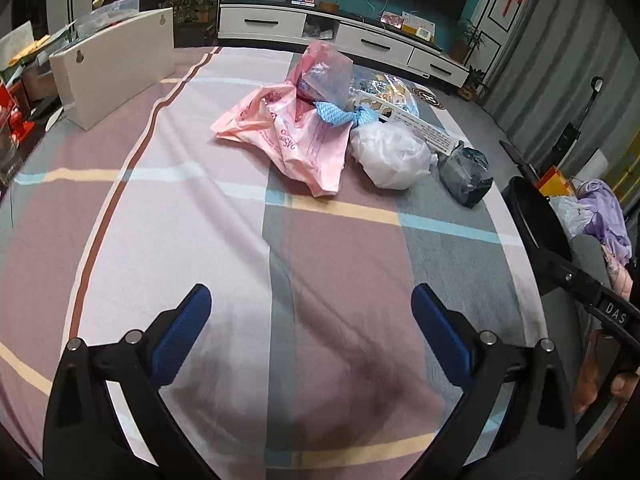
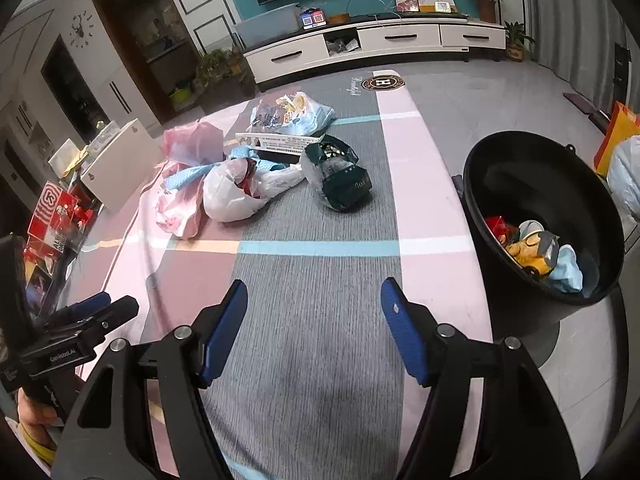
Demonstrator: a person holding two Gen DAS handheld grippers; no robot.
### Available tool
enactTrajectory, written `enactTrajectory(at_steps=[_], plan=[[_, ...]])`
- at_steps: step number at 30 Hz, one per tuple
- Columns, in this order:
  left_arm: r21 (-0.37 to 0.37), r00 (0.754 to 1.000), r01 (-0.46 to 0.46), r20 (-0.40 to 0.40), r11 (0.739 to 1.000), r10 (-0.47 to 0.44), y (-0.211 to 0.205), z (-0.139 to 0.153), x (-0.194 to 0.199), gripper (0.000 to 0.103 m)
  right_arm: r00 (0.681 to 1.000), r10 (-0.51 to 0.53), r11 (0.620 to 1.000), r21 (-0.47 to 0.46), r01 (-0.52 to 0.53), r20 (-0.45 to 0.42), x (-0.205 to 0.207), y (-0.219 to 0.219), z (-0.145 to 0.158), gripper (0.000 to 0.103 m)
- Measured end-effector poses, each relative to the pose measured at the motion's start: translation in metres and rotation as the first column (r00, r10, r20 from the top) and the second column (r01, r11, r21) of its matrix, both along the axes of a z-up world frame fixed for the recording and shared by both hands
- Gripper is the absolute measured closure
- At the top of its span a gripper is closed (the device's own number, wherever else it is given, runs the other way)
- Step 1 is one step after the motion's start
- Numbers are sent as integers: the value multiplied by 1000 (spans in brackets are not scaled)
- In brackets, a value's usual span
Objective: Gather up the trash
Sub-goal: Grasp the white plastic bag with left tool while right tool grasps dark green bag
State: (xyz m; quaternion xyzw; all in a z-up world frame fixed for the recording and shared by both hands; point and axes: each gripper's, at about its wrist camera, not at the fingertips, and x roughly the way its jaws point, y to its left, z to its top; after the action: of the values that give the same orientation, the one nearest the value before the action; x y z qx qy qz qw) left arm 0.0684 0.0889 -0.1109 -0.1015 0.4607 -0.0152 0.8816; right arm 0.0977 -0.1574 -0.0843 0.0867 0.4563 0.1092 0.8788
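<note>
A heap of trash lies on the checked cloth: a pink plastic bag (image 1: 288,136) (image 2: 188,184), a white plastic bag (image 1: 390,156) (image 2: 236,192), a dark wrapped packet (image 1: 466,176) (image 2: 340,178), a blue twisted wrapper (image 1: 340,114) and a flat printed box (image 2: 280,142). A black bin (image 2: 548,216) with some trash inside stands to the right of the cloth; its rim shows in the left wrist view (image 1: 532,216). My left gripper (image 1: 311,300) is open and empty, well short of the heap. My right gripper (image 2: 314,294) is open and empty over the grey stripe.
A white box (image 1: 116,80) (image 2: 120,164) stands at the cloth's left edge. A white TV cabinet (image 2: 376,44) runs along the back wall. Red packaging (image 2: 52,216) and clutter lie at the far left. Bags (image 1: 600,216) sit beyond the bin.
</note>
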Motion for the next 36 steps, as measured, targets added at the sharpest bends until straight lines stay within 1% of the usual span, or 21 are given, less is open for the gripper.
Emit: enactTrajectory(at_steps=[7, 8, 11, 12, 15, 19, 23, 25, 27, 31, 32, 33, 34, 35, 36], plan=[[-23, 999, 36, 15, 999, -35, -9, 3, 18, 3, 1000, -2, 1000, -20, 2, 9, 16, 2, -2, 35], [-37, 999, 43, 15, 998, -43, -10, 3, 21, 3, 1000, -1, 1000, -24, 1, 10, 18, 3, -3, 35], [-114, 998, 66, 14, 991, -65, -12, 3, 32, 3, 1000, -2, 999, -37, 2, 18, 26, 4, -4, 35], [-154, 997, 81, 23, 985, -79, -12, 4, 37, 3, 1000, -3, 999, -43, 4, 24, 30, 4, -4, 35], [-236, 994, 109, 51, 966, -100, -17, 6, 50, 3, 999, -3, 998, -57, 5, 45, 40, 4, -5, 35], [-275, 993, 110, 75, 955, -93, -27, 9, 74, 4, 996, 11, 997, -74, -5, 83, 56, 3, -5, 35], [-316, 997, 77, 55, 946, -63, -36, 5, 105, 5, 993, 32, 995, -101, -21, 114, 76, 4, -11, 35], [-310, 998, 58, 35, 949, -49, -42, 2, 120, 10, 992, 45, 992, -123, -31, 119, 89, 5, -17, 35], [-296, 999, 47, 21, 954, -43, -48, 0, 132, 17, 992, 51, 991, -132, -36, 114, 99, 6, -22, 35], [-239, 1000, 16, -15, 971, -21, -59, -6, 152, 26, 993, 76, 992, -112, -66, 88, 119, 7, -34, 35], [-224, 1000, 8, -23, 974, -14, -60, -8, 154, 35, 994, 84, 992, -96, -77, 72, 124, 7, -38, 35], [-212, 999, 1, -33, 977, -8, -60, -10, 158, 47, 994, 90, 993, -85, -85, 61, 127, 8, -40, 35], [-202, 999, -8, -49, 979, -2, -60, -14, 161, 51, 994, 102, 992, -75, -98, 48, 129, 9, -43, 35], [-198, 998, -13, -59, 980, 1, -60, -17, 163, 57, 993, 109, 992, -74, -105, 43, 130, 10, -45, 36], [-196, 998, -15, -65, 981, 2, -60, -20, 164, 64, 993, 113, 991, -81, -109, 43, 130, 12, -47, 46]])
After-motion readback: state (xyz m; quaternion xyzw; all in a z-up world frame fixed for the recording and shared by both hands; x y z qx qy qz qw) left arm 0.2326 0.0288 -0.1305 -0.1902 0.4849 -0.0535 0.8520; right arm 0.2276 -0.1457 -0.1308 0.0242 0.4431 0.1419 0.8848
